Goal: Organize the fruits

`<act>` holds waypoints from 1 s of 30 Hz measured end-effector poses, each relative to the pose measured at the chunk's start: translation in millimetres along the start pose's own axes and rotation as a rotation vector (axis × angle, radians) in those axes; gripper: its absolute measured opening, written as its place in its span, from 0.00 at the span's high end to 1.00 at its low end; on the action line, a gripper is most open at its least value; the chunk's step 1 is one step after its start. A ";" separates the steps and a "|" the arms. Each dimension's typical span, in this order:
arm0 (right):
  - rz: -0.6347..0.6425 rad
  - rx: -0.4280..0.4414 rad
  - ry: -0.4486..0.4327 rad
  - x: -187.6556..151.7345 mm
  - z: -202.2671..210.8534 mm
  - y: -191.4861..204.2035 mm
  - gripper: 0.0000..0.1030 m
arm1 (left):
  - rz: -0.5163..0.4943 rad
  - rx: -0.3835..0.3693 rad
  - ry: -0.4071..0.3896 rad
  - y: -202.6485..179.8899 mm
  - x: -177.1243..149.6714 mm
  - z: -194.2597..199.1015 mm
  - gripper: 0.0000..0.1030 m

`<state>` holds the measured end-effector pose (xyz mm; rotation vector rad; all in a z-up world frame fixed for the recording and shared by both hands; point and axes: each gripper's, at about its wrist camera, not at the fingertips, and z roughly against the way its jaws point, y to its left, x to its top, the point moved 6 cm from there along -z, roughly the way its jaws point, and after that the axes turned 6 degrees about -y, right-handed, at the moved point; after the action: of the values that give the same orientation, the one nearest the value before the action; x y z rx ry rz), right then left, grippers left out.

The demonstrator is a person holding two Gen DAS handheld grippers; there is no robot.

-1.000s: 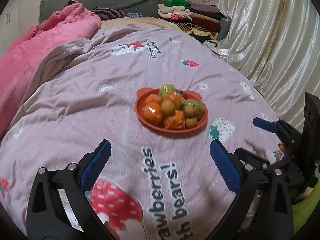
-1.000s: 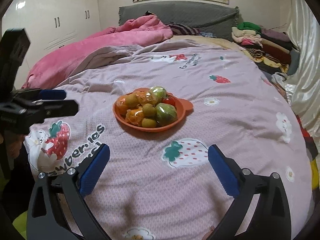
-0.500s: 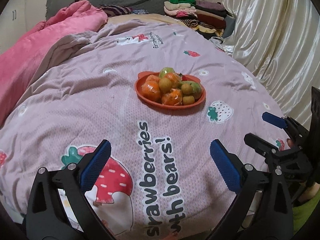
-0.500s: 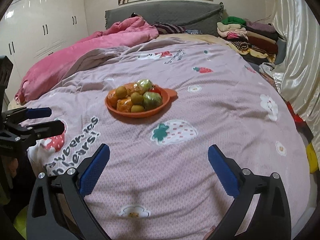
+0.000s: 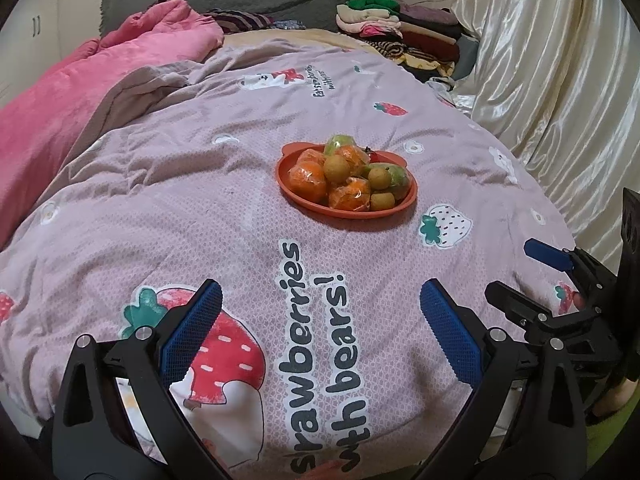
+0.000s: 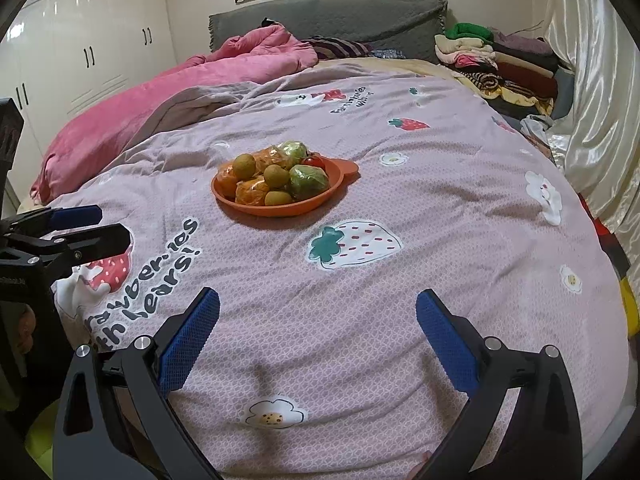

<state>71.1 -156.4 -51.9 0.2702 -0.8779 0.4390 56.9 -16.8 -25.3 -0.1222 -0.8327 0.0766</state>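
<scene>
An orange bear-eared plate [image 5: 298, 196] [image 6: 308, 205] sits on the lilac strawberry-print duvet [image 5: 200, 208] [image 6: 440, 208], heaped with fruit. The pile holds plastic-wrapped oranges [image 5: 307, 176] [image 6: 250, 192], small brownish-green round fruits [image 5: 336, 168] [image 6: 276, 176], a wrapped green fruit [image 5: 394, 176] [image 6: 308, 182] and a red tomato [image 6: 313, 161]. My left gripper [image 5: 320, 308] is open and empty, well short of the plate. My right gripper [image 6: 318, 318] is also open and empty, equally far back. Each gripper shows in the other's view: the right one [image 5: 520, 272] at the right edge, the left one [image 6: 96, 226] at the left edge.
A pink quilt [image 5: 80, 92] [image 6: 200, 80] is bunched at the far left of the bed. Folded clothes [image 5: 400, 28] [image 6: 500, 60] are stacked by the grey headboard [image 6: 328, 16]. A shiny cream curtain [image 5: 560, 80] runs along the right side. White wardrobes [image 6: 80, 40] stand to the left.
Both grippers have drawn back from the plate toward the foot of the bed, so the plate looks smaller and farther away. Both stayed open and empty.
</scene>
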 end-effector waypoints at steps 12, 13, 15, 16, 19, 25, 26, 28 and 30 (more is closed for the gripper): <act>-0.005 -0.004 -0.006 0.9 2.0 -3.3 0.05 | 0.000 0.029 0.009 1.8 -0.8 -0.2 0.09; -0.005 -0.003 -0.004 0.6 1.7 -3.1 0.05 | 0.002 0.031 0.008 2.5 -0.1 -0.4 0.09; -0.005 -0.004 -0.004 0.6 1.7 -3.2 0.05 | 0.001 0.034 0.009 2.4 -0.3 -0.5 0.09; -0.005 -0.004 -0.003 0.5 1.3 -3.1 0.05 | 0.000 0.033 0.008 2.5 -0.3 -0.3 0.09; -0.004 -0.003 -0.003 0.2 1.8 -2.9 0.05 | 0.000 0.043 0.008 3.4 -0.3 -1.0 0.09; -0.005 -0.006 -0.005 0.3 1.9 -3.2 0.05 | -0.002 0.050 0.010 4.0 -0.8 -3.0 0.09; -0.006 -0.006 -0.006 0.6 2.1 -3.2 0.05 | -0.003 0.051 0.011 3.9 -0.9 -3.3 0.09; -0.005 -0.006 -0.008 1.2 2.5 -2.5 0.05 | -0.002 0.055 0.012 4.8 -1.3 -3.4 0.09; -0.003 -0.005 -0.009 1.0 2.8 -2.2 0.05 | -0.002 0.059 0.012 5.5 -1.4 -3.5 0.09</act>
<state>70.8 -159.2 -49.5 0.2692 -0.8875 0.4330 58.5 -11.8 -29.5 -0.0660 -0.8182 0.0984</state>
